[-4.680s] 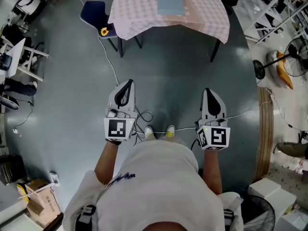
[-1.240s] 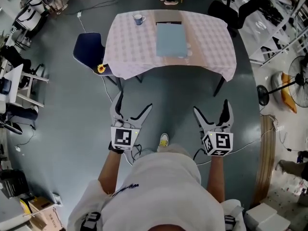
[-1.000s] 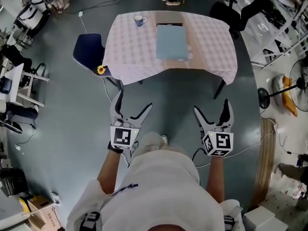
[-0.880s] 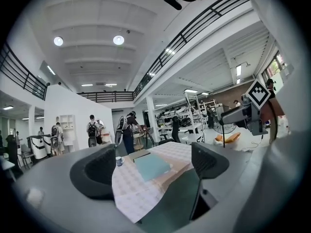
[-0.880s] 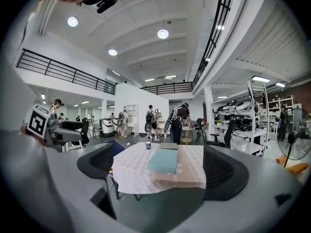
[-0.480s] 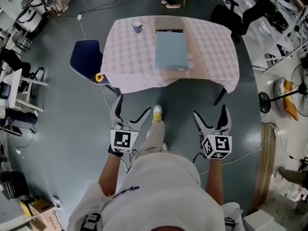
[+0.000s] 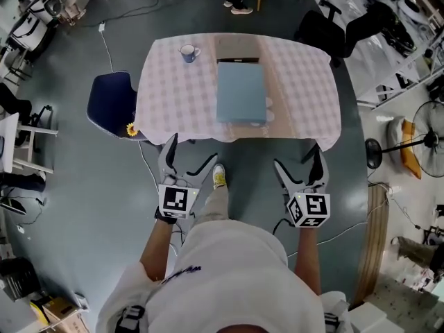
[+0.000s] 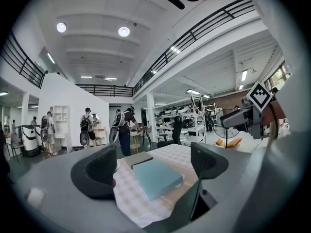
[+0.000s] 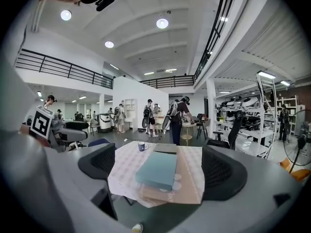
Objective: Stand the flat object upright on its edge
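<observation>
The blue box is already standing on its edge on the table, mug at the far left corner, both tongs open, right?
No: the head view shows the blue box lying flat on the table, not on its edge. The mug is at the far left corner, and the left tongs and right tongs are open.

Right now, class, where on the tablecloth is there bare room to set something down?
The tablecloth is bare right of the tan mat, and on the left between the mug and the near edge. The middle is crowded: the blue flat box with a grey board behind it.
</observation>
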Demonstrator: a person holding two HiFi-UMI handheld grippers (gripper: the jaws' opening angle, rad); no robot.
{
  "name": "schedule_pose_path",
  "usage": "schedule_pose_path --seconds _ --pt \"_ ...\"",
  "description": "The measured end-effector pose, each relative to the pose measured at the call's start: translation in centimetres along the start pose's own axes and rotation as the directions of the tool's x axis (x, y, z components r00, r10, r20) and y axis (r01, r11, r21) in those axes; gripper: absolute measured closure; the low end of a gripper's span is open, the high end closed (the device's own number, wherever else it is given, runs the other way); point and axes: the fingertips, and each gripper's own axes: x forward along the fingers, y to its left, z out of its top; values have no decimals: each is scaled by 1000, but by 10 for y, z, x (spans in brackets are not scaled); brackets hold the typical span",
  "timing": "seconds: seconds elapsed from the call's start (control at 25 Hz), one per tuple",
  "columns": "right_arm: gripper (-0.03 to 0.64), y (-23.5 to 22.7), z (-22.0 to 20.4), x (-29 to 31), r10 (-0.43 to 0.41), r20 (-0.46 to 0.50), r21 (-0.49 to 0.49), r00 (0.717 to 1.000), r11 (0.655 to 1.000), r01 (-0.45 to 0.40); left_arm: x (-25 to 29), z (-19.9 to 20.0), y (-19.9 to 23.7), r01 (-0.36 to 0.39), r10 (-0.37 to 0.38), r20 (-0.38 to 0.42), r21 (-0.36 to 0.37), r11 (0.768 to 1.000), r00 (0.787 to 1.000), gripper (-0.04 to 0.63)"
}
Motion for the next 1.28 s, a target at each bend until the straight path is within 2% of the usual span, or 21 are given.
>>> schedule_pose_path --seconds 0.24,0.6,1.0,1.28 --pt "80 -21 37 79 -19 0 -7 1000 1000 19 75 16 55 7 -6 20 -30 1000 1000 118" --pt "87 -49 80 185 -52 12 -19 999 998 53 174 14 122 47 -47 -5 -38 998 999 119" --pt "92 -91 54 265 -17 -98 6 995 1000 18 257 -20 140 67 -78 -101 -114 991 992 119" --pt "101 -104 40 322 33 -164 -32 986 999 -38 301 -62 143 95 -125 -214 -143 985 969 118"
